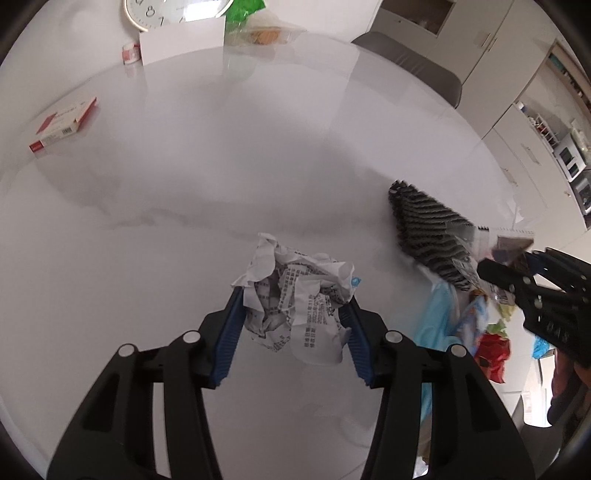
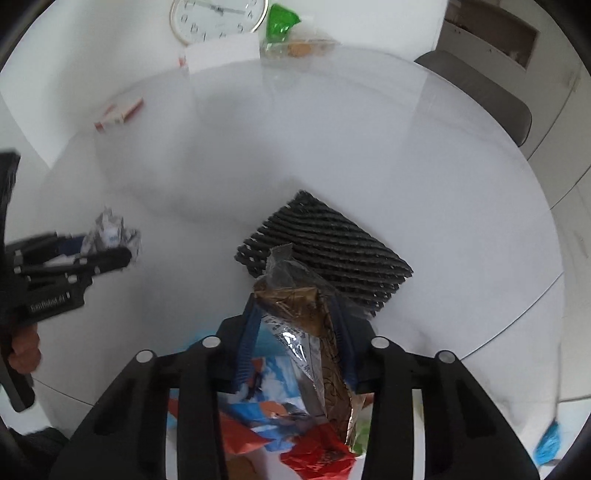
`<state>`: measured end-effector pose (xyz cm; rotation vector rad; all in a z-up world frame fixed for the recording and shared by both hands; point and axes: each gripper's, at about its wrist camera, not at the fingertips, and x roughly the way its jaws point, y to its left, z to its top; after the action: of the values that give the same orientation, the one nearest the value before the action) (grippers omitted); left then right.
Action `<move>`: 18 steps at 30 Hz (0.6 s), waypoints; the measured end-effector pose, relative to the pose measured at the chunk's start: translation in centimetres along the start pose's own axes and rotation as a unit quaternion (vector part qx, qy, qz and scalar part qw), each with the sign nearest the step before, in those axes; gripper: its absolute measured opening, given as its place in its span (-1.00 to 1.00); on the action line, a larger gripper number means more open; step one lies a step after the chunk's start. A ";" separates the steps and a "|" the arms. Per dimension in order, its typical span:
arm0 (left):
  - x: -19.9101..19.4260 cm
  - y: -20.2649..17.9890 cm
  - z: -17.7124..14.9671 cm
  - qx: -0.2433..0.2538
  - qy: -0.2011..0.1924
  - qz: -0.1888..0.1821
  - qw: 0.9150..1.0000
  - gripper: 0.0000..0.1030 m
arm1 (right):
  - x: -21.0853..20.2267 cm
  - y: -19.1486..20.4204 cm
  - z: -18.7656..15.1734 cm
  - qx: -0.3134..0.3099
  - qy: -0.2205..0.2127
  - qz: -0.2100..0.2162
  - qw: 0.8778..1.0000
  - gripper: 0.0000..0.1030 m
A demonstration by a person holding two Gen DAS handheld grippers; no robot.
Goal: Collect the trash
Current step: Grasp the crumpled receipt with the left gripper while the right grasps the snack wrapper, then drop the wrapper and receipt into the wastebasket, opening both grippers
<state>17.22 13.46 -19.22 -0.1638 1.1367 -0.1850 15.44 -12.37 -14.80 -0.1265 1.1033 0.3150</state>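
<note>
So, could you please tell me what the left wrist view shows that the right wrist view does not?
Only the left wrist view shows the printed text on the crumpled paper clamped in the left gripper, plus shelves of small items at the far right.

Only the right wrist view shows up close the brown wrapper clamped in the right gripper, above colourful packets.

Both show the white table, the black mesh mat, the clock, the red-and-white box and the green wrapper.
</note>
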 end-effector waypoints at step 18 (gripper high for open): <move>-9.0 -13.5 -4.0 0.138 -0.023 -0.082 0.987 -0.02 | -15.8 -7.8 -12.9 0.191 -0.095 0.005 0.977 -0.28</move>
<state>9.02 2.22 -9.92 -0.0154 1.0410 -0.4806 0.35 -26.05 -6.91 0.2462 0.9557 0.1163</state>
